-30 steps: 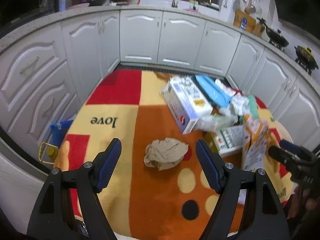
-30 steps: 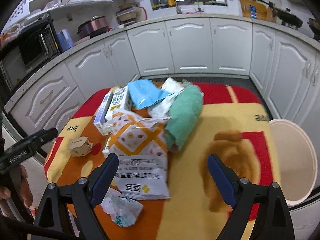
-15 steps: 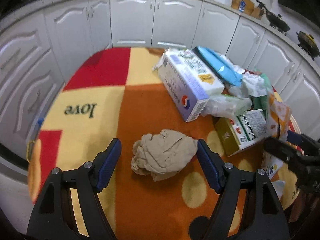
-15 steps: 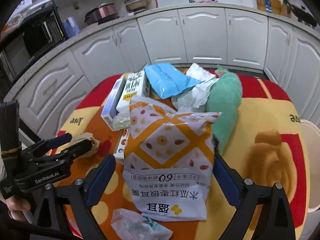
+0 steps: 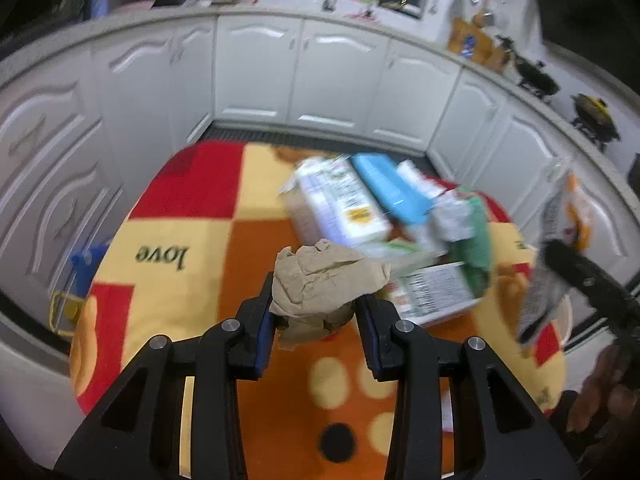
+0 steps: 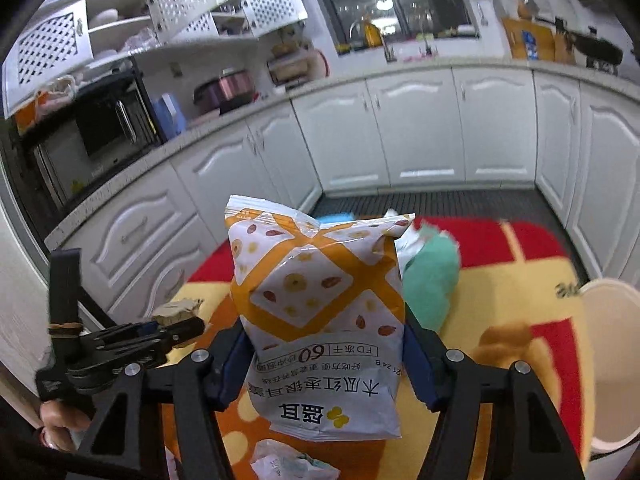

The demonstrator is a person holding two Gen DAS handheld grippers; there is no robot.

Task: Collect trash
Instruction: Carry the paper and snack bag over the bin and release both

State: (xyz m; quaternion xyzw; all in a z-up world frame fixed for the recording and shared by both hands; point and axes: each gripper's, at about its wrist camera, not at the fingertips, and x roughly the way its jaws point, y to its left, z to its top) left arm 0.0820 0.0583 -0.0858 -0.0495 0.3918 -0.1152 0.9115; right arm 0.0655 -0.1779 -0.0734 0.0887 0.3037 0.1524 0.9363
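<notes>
A crumpled brown paper ball (image 5: 324, 276) sits between the blue pads of my left gripper (image 5: 316, 300). The jaws are closing and press on its sides, and it hangs above the patterned rug (image 5: 180, 240). In the right wrist view, an orange and white snack bag (image 6: 316, 300) stands upright in my right gripper (image 6: 326, 344). Those jaws are closing too and squeeze the bag's lower edges. The same view shows the left gripper (image 6: 176, 328) with the paper at lower left. In the left wrist view, the bag (image 5: 560, 240) appears blurred at the right.
More trash lies on the rug: a white carton (image 5: 340, 204), a blue packet (image 5: 388, 188), a green cloth (image 6: 432, 280), a printed box (image 5: 432, 292) and a small wrapper (image 6: 288, 460). A white bin (image 6: 612, 360) stands at the rug's right edge. White cabinets ring the floor.
Both grippers dipped to the rug, closed and came back up. The left took hold of the paper ball and the right took the snack bag, which stands upright off the rug.
</notes>
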